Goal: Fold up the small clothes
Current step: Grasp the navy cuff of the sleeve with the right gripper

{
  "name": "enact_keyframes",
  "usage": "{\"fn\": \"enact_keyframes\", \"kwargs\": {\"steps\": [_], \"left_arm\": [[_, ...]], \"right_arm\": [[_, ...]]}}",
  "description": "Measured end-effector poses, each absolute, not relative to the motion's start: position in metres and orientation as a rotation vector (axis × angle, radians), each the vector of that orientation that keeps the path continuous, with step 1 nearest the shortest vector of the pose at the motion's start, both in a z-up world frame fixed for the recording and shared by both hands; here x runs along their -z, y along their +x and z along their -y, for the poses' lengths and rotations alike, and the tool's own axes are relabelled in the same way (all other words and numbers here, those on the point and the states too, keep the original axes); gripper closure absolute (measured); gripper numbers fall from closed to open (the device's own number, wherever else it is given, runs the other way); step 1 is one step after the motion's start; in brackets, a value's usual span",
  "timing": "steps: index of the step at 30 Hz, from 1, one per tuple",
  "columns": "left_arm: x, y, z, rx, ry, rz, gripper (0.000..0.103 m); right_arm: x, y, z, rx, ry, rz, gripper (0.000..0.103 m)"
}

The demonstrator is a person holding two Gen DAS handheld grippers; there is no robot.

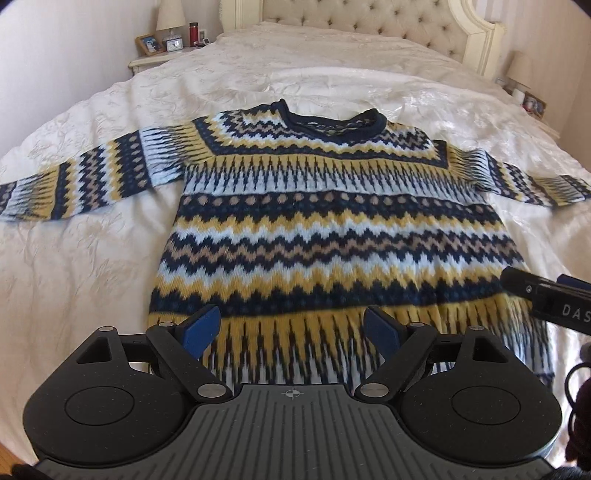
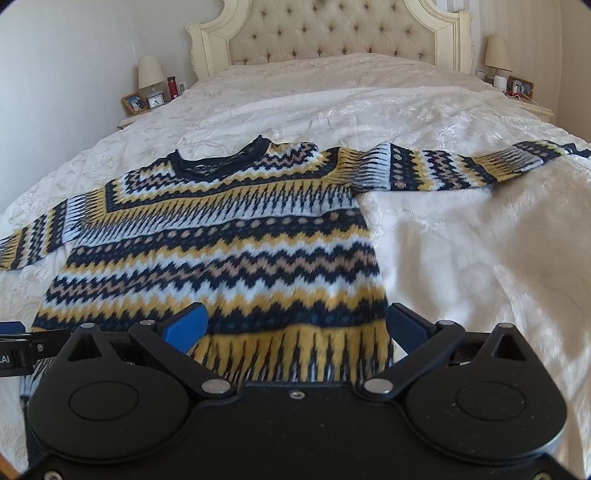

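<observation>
On quilted cream bedspread (image 1: 110, 258), fuzzy zigzag-knit sweater (image 1: 332, 236) lies flat, sleeves outspread.

Soft daylight brightens both views. Glare whitens the bedspread (image 2: 461, 258) right of the sweater (image 2: 221, 251), whose near hem blurs. Fisheye distortion bends the headboard (image 2: 332, 33), and corners go dark.

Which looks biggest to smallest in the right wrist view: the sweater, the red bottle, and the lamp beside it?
1. sweater, by far.
2. lamp.
3. red bottle, smallest.
The sweater lies nearer the camera, which exaggerates its lead.
</observation>
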State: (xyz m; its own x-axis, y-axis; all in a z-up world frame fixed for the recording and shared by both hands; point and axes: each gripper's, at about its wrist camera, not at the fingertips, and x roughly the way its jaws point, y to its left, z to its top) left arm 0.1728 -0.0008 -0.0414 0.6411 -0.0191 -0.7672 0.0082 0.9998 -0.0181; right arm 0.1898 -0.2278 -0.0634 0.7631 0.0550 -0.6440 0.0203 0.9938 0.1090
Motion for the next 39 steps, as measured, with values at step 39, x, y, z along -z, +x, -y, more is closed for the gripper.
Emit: {"fn": "enact_keyframes", "kwargs": {"steps": [39], "left_arm": [[-0.078, 0.294, 0.135, -0.110, 0.115, -1.054, 0.045]], "right_arm": [[0.001, 0.336, 0.589, 0.363, 0.609, -0.899, 0.013]]}}
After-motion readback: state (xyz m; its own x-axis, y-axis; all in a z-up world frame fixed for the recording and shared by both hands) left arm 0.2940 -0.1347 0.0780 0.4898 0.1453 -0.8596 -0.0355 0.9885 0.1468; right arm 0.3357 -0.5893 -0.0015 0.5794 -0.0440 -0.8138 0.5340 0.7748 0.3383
